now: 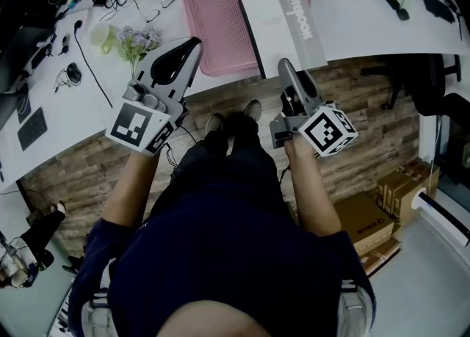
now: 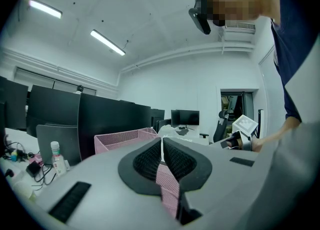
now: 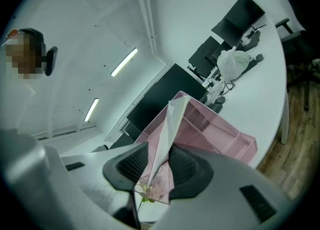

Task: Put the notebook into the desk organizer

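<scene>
Now the right gripper (image 1: 285, 68) gapes wide around the notebook (image 1: 288, 21) edge, desk organizer (image 1: 220, 12) at eleven o'clock. At nine o'clock the left gripper (image 1: 194, 45) is pinched shut, empty.

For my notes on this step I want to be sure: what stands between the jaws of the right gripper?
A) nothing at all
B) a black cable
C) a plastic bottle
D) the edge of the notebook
D: the right gripper view shows the thin edge of the notebook running between the widely opened jaws of the right gripper, with the pink desk organizer behind it.
</scene>
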`<state>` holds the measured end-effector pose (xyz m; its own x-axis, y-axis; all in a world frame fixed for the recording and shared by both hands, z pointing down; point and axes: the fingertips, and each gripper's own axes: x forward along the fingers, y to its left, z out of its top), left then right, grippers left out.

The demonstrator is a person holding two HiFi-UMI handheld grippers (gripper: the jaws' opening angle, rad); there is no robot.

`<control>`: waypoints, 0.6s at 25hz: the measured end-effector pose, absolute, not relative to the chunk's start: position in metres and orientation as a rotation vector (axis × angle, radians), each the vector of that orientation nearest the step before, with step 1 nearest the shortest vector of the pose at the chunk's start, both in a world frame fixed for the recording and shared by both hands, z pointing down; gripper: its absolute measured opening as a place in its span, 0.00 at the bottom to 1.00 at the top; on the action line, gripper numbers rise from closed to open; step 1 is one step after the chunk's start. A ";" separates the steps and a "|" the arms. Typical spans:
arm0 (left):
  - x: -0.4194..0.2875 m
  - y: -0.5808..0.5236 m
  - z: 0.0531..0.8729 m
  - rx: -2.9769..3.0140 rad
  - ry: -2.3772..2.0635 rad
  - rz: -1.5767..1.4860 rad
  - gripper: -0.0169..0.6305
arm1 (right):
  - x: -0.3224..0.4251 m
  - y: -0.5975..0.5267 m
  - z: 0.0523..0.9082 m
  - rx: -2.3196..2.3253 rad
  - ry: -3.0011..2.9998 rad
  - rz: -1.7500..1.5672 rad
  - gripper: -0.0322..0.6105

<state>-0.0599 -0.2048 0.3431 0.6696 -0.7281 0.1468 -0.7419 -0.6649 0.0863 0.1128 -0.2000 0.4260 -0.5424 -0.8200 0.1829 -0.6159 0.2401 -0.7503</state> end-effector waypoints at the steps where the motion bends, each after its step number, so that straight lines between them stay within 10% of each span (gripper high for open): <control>1: -0.060 -0.204 0.343 2.743 -1.212 0.150 0.09 | 0.112 -0.199 0.426 -1.341 2.266 -1.190 0.26; 15: -0.059 -0.196 0.337 2.768 -1.192 0.136 0.09 | 0.113 -0.188 0.426 -1.344 2.258 -1.204 0.26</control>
